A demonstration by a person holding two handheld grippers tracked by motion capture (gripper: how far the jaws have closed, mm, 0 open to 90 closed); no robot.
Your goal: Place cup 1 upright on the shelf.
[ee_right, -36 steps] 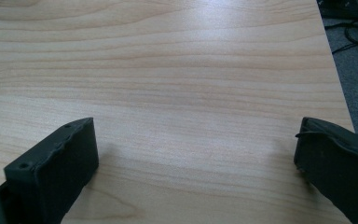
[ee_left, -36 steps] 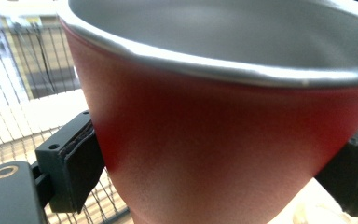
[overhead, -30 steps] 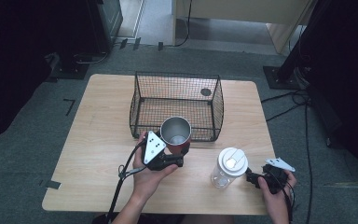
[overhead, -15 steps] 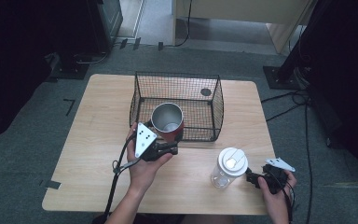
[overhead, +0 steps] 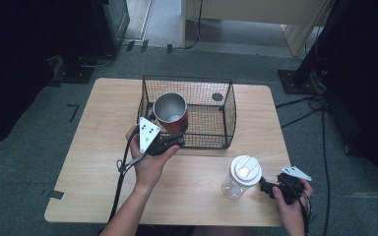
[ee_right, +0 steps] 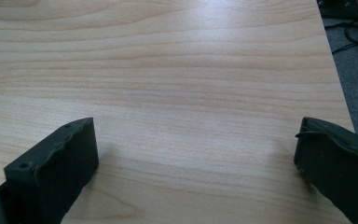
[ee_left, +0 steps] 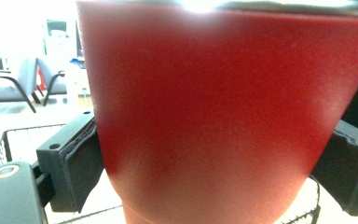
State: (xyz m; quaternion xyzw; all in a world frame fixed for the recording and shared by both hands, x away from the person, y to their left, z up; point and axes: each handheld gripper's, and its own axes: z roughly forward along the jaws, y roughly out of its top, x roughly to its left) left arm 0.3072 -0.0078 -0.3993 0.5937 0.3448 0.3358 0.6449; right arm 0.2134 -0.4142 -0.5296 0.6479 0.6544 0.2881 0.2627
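Observation:
A red cup (overhead: 171, 112) with a bare metal inside hangs upright over the near left corner of a black wire basket (overhead: 229, 115). My left gripper (overhead: 174, 139) is shut on its lower part from the near side. In the left gripper view the red cup (ee_left: 214, 116) sits between the two black pads (ee_left: 81, 163). My right gripper (overhead: 268, 188) rests low at the table's near right, just right of a clear bottle (overhead: 241, 176) with a white lid. In the right gripper view the right gripper (ee_right: 196, 154) stands open over bare wood (ee_right: 168, 70).
The basket stands at the back middle of the wooden table (overhead: 103, 128), with a small dark round thing (overhead: 217, 97) in its far right corner. Black cables (overhead: 320, 105) lie on the floor to the right. A cable trails from my left gripper toward the near edge.
My left gripper has carried the red cup up from the table in front of the basket, away from me and slightly left, to the basket's near left corner. The right gripper and bottle stayed put.

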